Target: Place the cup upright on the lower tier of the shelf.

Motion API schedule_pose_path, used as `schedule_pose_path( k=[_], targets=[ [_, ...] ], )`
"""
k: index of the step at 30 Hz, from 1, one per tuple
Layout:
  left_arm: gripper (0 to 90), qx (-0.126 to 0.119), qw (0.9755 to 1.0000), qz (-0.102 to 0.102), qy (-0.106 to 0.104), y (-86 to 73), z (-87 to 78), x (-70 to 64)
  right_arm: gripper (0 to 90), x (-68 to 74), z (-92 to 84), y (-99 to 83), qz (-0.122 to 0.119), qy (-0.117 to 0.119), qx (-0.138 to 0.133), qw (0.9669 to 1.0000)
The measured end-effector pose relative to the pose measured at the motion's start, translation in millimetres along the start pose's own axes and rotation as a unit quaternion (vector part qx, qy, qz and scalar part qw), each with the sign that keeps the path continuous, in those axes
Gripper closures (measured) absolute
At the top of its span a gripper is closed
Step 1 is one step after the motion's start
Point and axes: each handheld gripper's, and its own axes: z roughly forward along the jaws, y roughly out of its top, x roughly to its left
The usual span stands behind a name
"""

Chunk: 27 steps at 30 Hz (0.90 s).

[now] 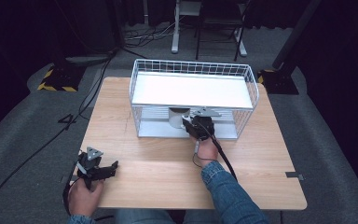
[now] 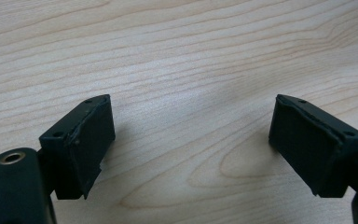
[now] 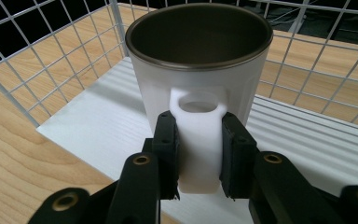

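A white mug (image 3: 198, 70) with a dark metal inside stands upright on the lower white shelf (image 3: 98, 126) of a wire rack (image 1: 193, 95). My right gripper (image 3: 199, 149) is shut on the mug's white handle (image 3: 199, 135), one pad on each side. In the high view the right gripper (image 1: 196, 125) reaches into the rack's lower level, where the mug (image 1: 176, 117) shows under the top shelf. My left gripper (image 1: 103, 169) rests at the table's near left corner, held by a hand. Its jaws stand wide open over bare wood (image 2: 191, 130).
The wire rack has a white top shelf (image 1: 191, 91) and mesh walls on the sides and back. The wooden table (image 1: 135, 154) ends close to the person at the bottom. Cables trail over the grey floor at left, and chair legs stand behind the table.
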Motion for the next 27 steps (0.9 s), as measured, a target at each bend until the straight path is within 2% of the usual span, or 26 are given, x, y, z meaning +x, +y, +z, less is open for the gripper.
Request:
schedule_pose_path(
  k=[5,9,18,26,27],
  targets=[
    [14.6,0.000,1.0000,-0.001,0.000,-0.1,0.0,-0.1,70.2,-1.3,0.6,-3.1,-0.001,0.003,0.004,1.0000],
    [14.6,0.000,1.0000,-0.001,0.000,-0.1,0.0,-0.1,65.4,-1.7,-1.3,-3.0,0.008,0.005,0.001,1.0000],
    [14.6,0.000,1.0000,-0.001,0.000,-0.1,0.0,-0.1,56.6,-0.5,-10.9,-0.8,0.012,0.012,-0.002,0.9999],
    [14.6,0.000,1.0000,-0.001,0.000,-0.1,0.0,-0.1,53.7,-1.2,-35.6,1.0,-0.002,0.019,-0.010,0.9998],
    [14.6,0.000,1.0000,-0.001,0.000,-0.1,0.0,-0.1,53.3,-2.0,-42.7,1.7,-0.002,0.024,-0.011,0.9997]
  ],
)
